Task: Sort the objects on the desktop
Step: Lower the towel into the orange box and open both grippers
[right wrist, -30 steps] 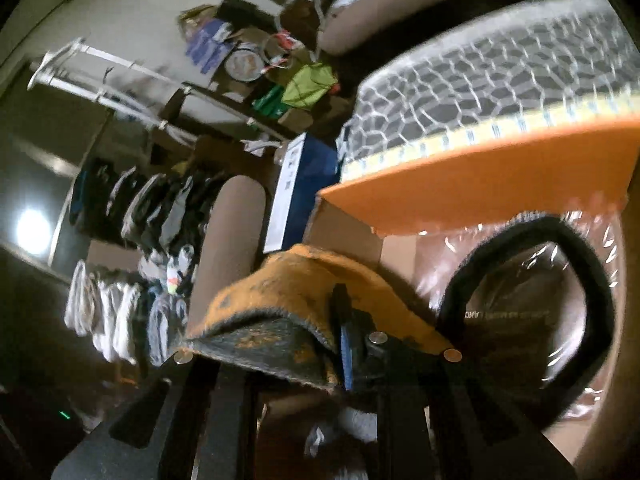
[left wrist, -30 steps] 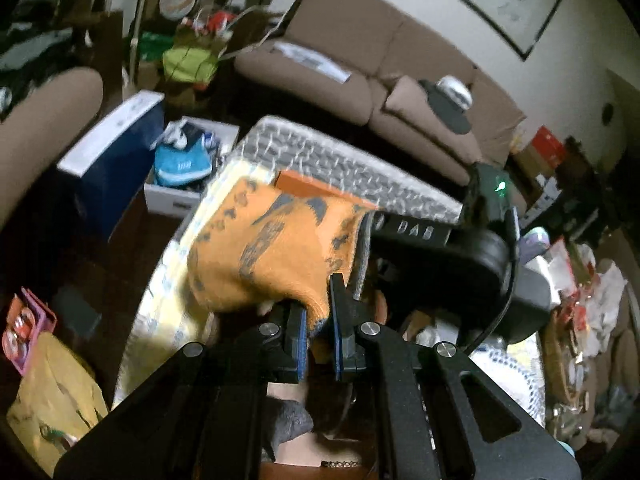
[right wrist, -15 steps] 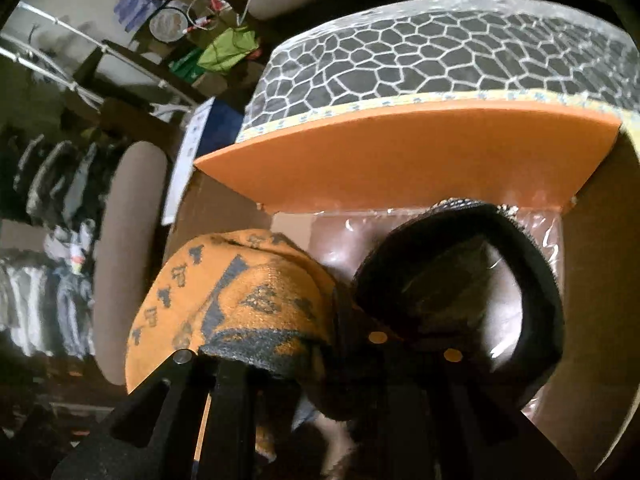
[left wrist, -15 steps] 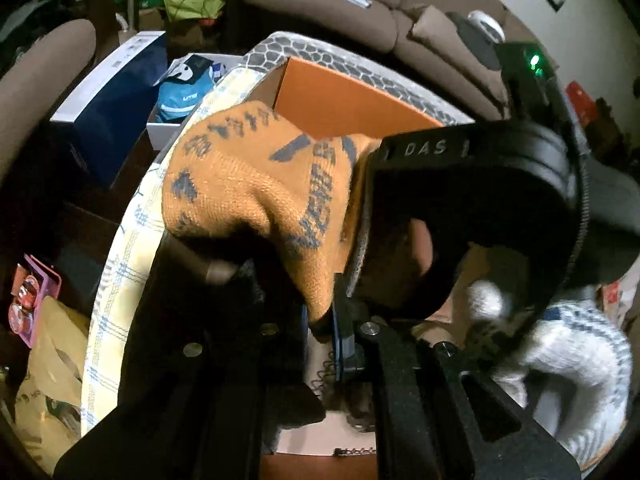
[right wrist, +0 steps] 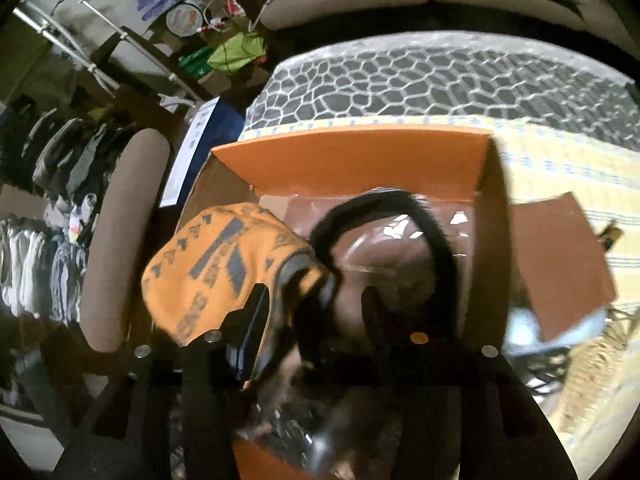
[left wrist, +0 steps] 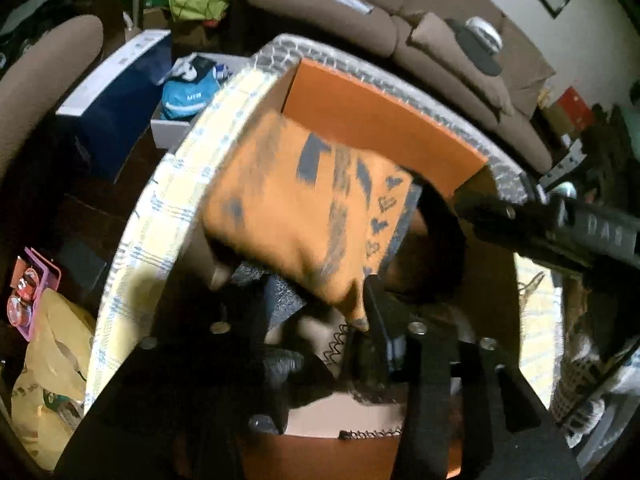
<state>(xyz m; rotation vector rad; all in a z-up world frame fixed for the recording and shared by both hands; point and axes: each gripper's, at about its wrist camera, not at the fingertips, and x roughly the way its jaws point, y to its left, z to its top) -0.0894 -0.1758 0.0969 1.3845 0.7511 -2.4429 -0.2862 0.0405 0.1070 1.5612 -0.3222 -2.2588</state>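
The brown sofa [left wrist: 400, 28] lies far behind the surface [right wrist: 552, 148], whose yellow checked cloth carries the open orange box [left wrist: 372, 120], and half a second ago that box's far wall sat higher in my left view while my right tool filled the frame; now my right tool [left wrist: 560, 232] has swung off to the right as a dark bar. The orange sock [left wrist: 304, 208] with grey marks hangs over the box's left part, its long axis running from the near right, where my left tool [left wrist: 360, 320] is clenched on its grey cuff, up toward the far left, toe end pointing away. In the right view the sock [right wrist: 224, 272] has dropped lower and left, and the black loop [right wrist: 384, 208] now stands clear against the box's [right wrist: 360, 160] shiny lining. My right tool's [right wrist: 316, 344] fingers stand spread; whether they pinch anything I cannot tell.
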